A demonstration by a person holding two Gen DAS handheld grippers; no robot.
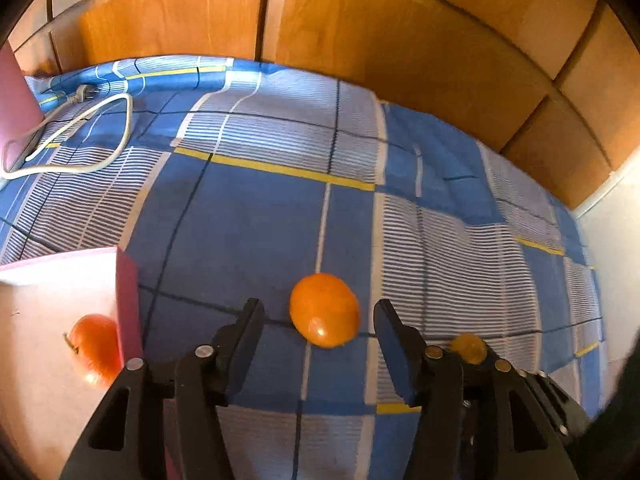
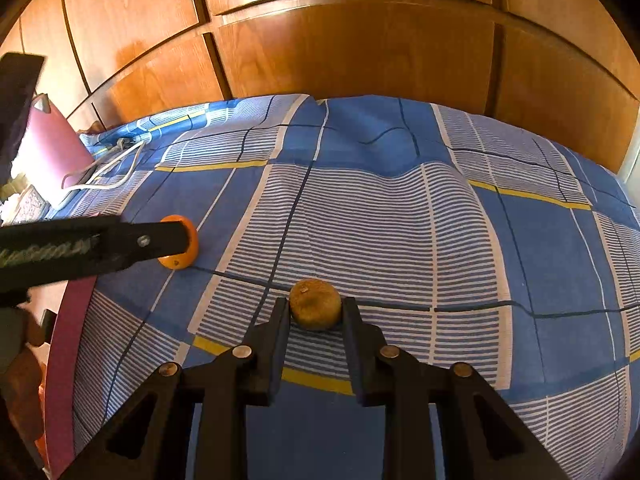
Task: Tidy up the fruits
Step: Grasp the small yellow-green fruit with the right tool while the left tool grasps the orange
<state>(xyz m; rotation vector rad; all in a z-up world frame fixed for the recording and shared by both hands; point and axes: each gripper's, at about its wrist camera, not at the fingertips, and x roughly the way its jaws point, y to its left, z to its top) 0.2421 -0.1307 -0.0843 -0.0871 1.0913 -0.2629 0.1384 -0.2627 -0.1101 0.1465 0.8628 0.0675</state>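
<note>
Right gripper (image 2: 316, 312) clamps kiwi (image 2: 315, 303) (stem-end up).

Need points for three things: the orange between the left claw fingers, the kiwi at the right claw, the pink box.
orange (image 1: 324, 310): left wrist view, middle of its skin.
kiwi (image 2: 315, 303): right wrist view, its brown front face.
pink box (image 1: 127, 304): left wrist view, its outer side wall.

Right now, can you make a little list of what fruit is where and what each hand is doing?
surface: checked blue bedsheet
orange: on the sheet, between the open fingers of the left gripper, not touched
kiwi: between the fingers of the right gripper, closed on it
pink box: holds one tomato
</note>
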